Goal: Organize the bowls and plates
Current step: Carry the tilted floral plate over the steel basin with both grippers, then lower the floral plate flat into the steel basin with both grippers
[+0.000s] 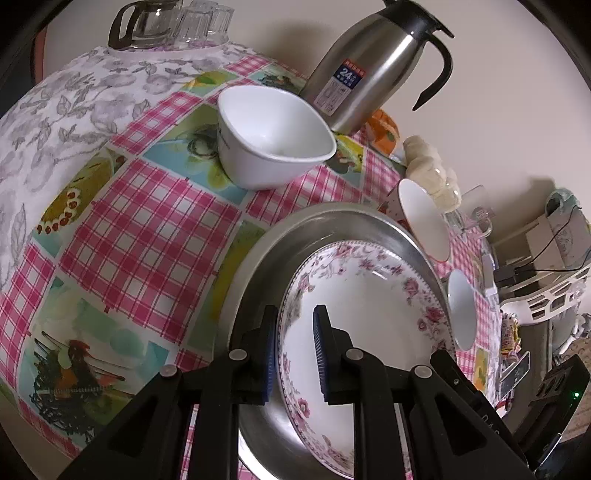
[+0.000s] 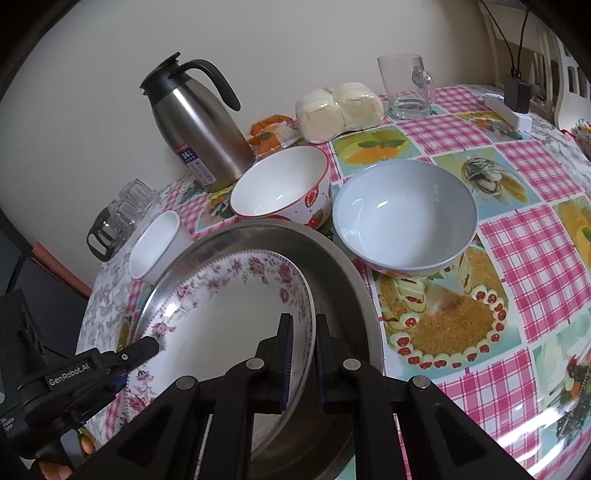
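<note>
Two hand-held grippers gripped one floral plate [image 2: 221, 306] from opposite sides. Left hand-held gripper [image 1: 294, 350] had its blue pads nearly together w/ the plate's rim between them; right hand-held gripper [image 2: 303, 356] did the same on the other edge, pads pinched on the rim. In the right wrist view the left unit's tip touched the plate's near-left edge.

The plate sat inside a steel tray [image 2: 351, 280] on the table [image 2: 524, 258], tilted, its right rim raised off the tray floor. Table was covered w/ a pink-check & fruit-print cloth.

Just past the tray, from the right wrist view: a white cup [image 2: 157, 245] at its left edge, a strawberry bowl [image 2: 284, 184] at its far rim, and a pale blue bowl [image 2: 404, 218] to the right, close beside the strawberry one. Left wrist view showed the white cup [image 1: 273, 138] standing apart from the tray on the cloth.

Farther back by the wall: steel flask [image 2: 201, 125], orange packet [image 2: 271, 131], wrapped buns [image 2: 340, 109], glass mug [image 2: 406, 86]. Far left: glass carafe [image 1: 144, 24] w/ tumblers [image 1: 201, 22] beside it.
</note>
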The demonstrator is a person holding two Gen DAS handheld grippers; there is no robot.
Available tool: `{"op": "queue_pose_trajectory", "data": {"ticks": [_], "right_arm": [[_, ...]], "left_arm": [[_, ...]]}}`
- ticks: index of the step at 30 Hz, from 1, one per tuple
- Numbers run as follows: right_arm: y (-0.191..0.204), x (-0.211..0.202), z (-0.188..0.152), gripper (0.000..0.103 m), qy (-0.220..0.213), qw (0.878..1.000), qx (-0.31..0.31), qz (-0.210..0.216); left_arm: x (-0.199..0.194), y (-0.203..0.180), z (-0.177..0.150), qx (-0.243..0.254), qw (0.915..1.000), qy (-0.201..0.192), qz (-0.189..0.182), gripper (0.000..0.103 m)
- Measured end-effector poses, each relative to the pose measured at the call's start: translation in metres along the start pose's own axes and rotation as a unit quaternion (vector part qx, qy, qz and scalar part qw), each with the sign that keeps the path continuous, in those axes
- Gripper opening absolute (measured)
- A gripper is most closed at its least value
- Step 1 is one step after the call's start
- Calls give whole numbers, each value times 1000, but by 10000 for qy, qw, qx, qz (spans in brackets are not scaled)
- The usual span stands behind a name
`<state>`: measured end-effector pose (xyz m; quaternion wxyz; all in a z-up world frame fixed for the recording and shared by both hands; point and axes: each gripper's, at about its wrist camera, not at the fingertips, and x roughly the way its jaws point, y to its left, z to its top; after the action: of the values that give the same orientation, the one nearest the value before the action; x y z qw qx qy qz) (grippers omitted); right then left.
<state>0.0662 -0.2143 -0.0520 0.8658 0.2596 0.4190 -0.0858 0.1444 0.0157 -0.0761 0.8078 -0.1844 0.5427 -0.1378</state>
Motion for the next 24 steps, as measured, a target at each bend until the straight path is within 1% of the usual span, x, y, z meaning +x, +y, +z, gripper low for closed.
{"op": "queue_pose_trajectory", "data": {"ticks": [5, 11, 18, 24], "right_arm": [[-3, 9, -4, 12, 144, 9999, 28, -64], [-1, 10, -5, 12, 172, 9997, -42, -156], [-3, 10, -5, 12, 218, 9997, -52, -139], [-3, 10, -5, 12, 250, 9996, -40, -138]], "left_arm": [[3, 1, -1, -3, 10000, 37, 91, 18], [3, 1, -1, -61, 9999, 51, 122, 18], [0, 4, -3, -242, 9995, 116, 154, 18], [-2, 4, -6, -278, 9992, 197, 208, 18]]}}
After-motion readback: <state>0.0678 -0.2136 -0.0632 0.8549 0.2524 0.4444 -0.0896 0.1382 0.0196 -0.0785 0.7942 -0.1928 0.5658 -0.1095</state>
